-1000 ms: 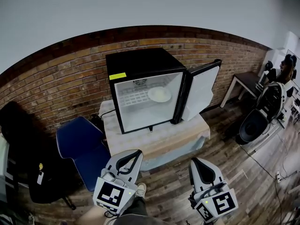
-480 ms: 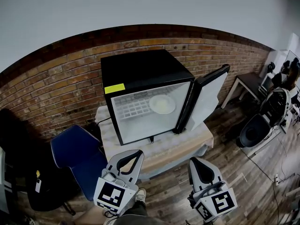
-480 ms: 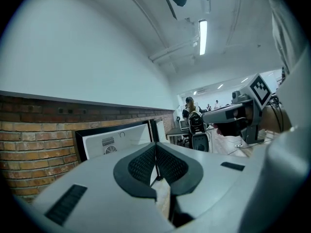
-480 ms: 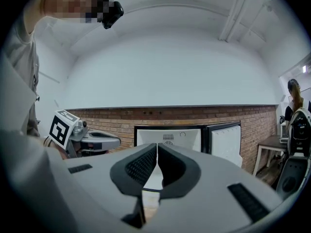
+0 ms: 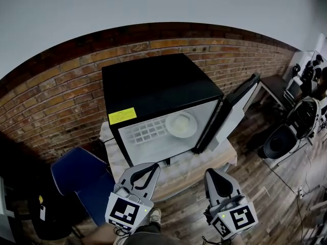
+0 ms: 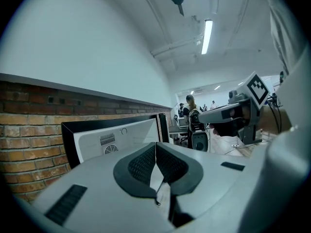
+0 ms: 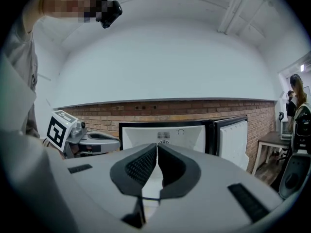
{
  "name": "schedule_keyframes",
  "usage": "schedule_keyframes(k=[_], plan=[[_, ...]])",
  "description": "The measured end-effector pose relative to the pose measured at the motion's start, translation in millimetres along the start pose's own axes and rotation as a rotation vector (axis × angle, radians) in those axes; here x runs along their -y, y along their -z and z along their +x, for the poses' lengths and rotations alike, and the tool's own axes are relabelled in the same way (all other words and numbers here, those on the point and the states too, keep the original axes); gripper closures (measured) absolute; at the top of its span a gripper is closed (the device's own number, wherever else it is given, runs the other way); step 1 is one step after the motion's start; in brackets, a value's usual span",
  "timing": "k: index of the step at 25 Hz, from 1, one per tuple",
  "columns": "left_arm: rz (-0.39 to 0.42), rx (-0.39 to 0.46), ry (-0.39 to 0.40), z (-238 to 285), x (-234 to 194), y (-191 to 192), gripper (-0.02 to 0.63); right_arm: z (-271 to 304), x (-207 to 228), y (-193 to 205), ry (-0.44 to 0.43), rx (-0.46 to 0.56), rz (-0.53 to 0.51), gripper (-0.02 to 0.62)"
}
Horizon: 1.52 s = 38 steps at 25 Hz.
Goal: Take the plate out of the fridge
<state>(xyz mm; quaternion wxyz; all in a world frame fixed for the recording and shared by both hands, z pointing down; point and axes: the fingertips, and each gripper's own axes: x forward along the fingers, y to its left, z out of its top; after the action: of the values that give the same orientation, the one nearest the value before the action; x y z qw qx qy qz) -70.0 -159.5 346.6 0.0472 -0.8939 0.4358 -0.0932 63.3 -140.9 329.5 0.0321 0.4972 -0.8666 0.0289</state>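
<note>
Left gripper: jaws closed, the ribbed black pads meeting at their tips with nothing between them. It is held low in front of the fridge, well short of the open front and pointing toward it.
Right gripper: jaws likewise closed on nothing, pads pressed together. It is beside the left one, in front of the fridge's door side.
Plate: round and pale white, shallow with a slightly raised rim, and I can make out nothing on it. It lies flat inside the fridge, in the upper part, toward the hinge side.
Shelf: a white wire rack across the fridge's inside; the plate rests on its right end.
Fridge: a small black box with a white inside and a yellow sticker at the upper left corner of its front.
Door: swung wide open at the fridge's right, with a white inner lining.
Table: low and cloth-covered, directly under the fridge.
Brick wall: just behind the fridge.
Blue chair: left of the fridge, beside the table.
</note>
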Motion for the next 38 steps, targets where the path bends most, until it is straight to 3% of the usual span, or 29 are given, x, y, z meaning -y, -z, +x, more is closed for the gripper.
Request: schedule_keyframes(k=[14, 22, 28, 38], plan=[[0.004, 0.018, 0.067, 41.7, -45.4, 5.1, 0.588, 66.1, 16.2, -4.3, 0.063, -0.025, 0.001, 0.563], [-0.02, 0.032, 0.054, 56.2, -49.2, 1.9, 0.588, 77.7, 33.9, -2.1, 0.073, -0.038, 0.017, 0.563], [-0.049, 0.021, 0.014, 63.4, -48.7, 1.2, 0.588, 90.3, 51.4, 4.6, 0.039, -0.038, 0.084, 0.561], [-0.025, -0.003, -0.031, 84.1, -46.6, 0.9, 0.588, 115.6, 84.2, 10.4, -0.012, -0.025, 0.251, 0.557]])
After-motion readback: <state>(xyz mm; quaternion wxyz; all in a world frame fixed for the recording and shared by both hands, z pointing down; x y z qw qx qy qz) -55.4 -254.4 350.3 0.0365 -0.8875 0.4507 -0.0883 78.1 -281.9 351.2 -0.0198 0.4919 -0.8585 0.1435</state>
